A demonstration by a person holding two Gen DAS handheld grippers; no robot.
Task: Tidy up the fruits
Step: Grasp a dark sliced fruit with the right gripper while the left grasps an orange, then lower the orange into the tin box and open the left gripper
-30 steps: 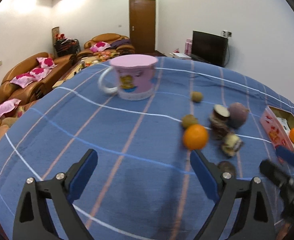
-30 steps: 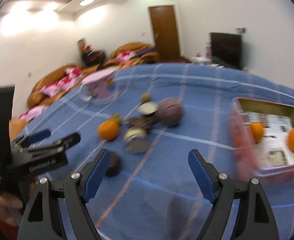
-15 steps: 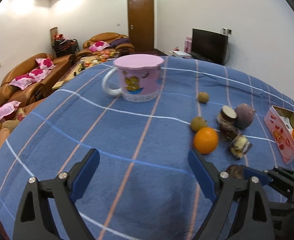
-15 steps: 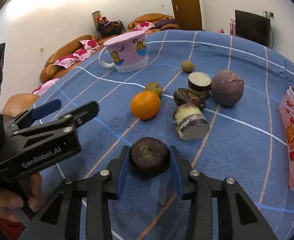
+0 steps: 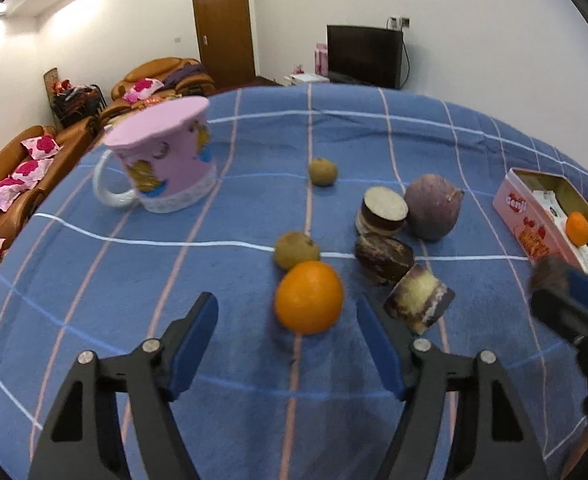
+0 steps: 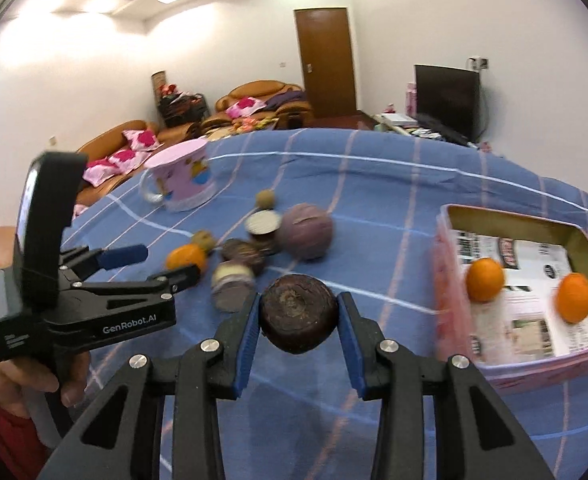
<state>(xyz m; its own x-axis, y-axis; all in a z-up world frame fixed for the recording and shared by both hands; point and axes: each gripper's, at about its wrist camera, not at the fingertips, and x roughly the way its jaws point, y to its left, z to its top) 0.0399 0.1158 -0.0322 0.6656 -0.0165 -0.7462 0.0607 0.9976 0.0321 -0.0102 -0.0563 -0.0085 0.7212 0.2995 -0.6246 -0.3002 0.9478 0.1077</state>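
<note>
My right gripper (image 6: 298,320) is shut on a dark brown round fruit piece (image 6: 298,312) and holds it above the blue cloth. My left gripper (image 5: 290,320) is open; an orange (image 5: 309,297) lies just beyond its fingertips. Near the orange lie two small brown fruits (image 5: 296,249), cut dark pieces (image 5: 383,257) and a purple round fruit (image 5: 433,206). The pink tin box (image 6: 450,264) at the right holds two oranges (image 6: 484,279). The right gripper (image 5: 570,300) shows blurred at the left wrist view's right edge.
A pink mug (image 5: 166,160) stands upside down at the far left of the table. The blue checked cloth (image 5: 174,280) covers the table. Sofas, a door and a television are behind. The left gripper (image 6: 126,260) sits left in the right wrist view.
My right gripper closed on the dark fruit piece and lifted it toward the pink box. My left gripper moved forward and right, up to the orange.
</note>
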